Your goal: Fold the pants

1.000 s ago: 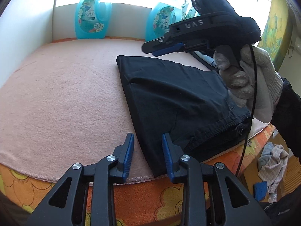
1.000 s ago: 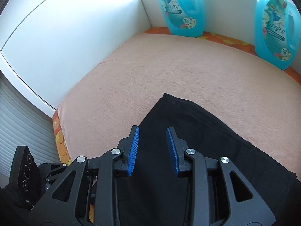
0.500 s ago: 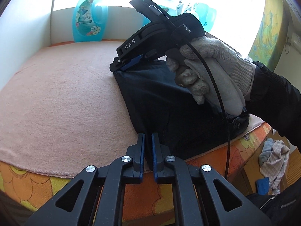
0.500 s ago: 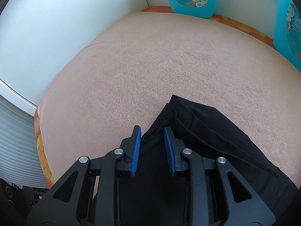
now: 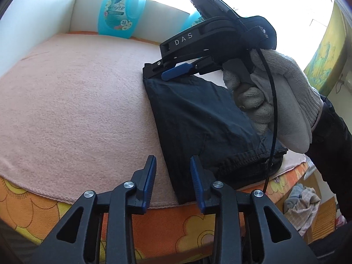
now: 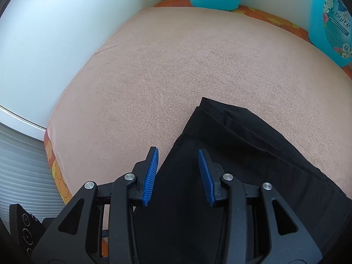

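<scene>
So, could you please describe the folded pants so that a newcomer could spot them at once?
Start at the pink fleece blanket covering the table, with two turquoise detergent bottles at its far edge. The folded black pants lie near the blanket's front corner, the only dark, rectangular cloth bundle on it.

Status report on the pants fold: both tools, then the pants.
Left tool and right tool open, just opened, gripping nothing. Black pants folded flat on the pink blanket. Nothing in the way.

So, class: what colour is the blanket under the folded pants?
Pale peach-pink blanket, plain and unpatterned; the black pants lie on it. Right wrist view shows it best.
</scene>
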`<move>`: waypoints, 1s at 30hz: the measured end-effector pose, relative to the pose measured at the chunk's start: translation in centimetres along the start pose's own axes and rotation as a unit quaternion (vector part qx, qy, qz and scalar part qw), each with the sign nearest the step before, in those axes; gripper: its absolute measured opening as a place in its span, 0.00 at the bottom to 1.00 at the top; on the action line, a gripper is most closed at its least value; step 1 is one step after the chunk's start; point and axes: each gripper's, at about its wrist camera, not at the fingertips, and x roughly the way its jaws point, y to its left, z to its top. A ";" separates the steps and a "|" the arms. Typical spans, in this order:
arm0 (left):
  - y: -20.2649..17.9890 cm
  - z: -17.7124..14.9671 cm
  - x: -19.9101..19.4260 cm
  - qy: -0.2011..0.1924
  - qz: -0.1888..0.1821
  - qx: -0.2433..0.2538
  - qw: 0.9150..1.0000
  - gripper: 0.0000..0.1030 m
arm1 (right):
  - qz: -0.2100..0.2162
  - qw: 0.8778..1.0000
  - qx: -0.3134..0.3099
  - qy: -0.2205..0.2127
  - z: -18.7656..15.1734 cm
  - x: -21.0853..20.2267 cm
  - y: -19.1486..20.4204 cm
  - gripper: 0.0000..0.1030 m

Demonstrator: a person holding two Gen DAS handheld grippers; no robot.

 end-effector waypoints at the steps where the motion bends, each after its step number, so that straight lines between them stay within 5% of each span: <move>1: 0.0 0.1 0.2 0.001 -0.002 -0.004 1.000 0.29 | -0.004 1.000 0.002 0.008 0.0 0.2 0.2 0.39; 10: 0.1 0.6 1.3 0.012 -0.015 -0.011 1.000 0.29 | -0.053 0.995 -0.017 0.083 0.4 2.6 3.2 0.39; 15: -0.4 0.9 1.8 0.014 -0.006 -0.007 1.000 0.29 | -0.084 0.993 -0.030 0.082 0.4 3.0 4.2 0.38; 17: -0.6 1.1 1.9 0.011 0.000 -0.004 1.000 0.37 | -0.099 0.991 -0.036 0.078 0.2 2.9 4.3 0.27; 18: -1.0 1.2 2.1 0.008 0.003 -0.004 1.000 0.45 | -0.096 0.992 -0.035 0.076 0.2 2.8 4.2 0.21; 21: -1.5 1.6 2.5 0.009 0.003 -0.001 1.000 0.47 | -0.061 0.996 -0.007 0.071 -0.2 2.0 3.0 0.07; 29: -2.0 1.9 3.6 0.011 0.009 -0.014 1.000 0.50 | -0.013 1.000 0.012 0.022 -0.8 -1.9 1.6 0.04; 30: -1.7 2.1 3.5 0.006 0.005 -0.019 1.000 0.38 | -0.009 1.000 0.012 0.018 -0.7 -2.3 1.5 0.04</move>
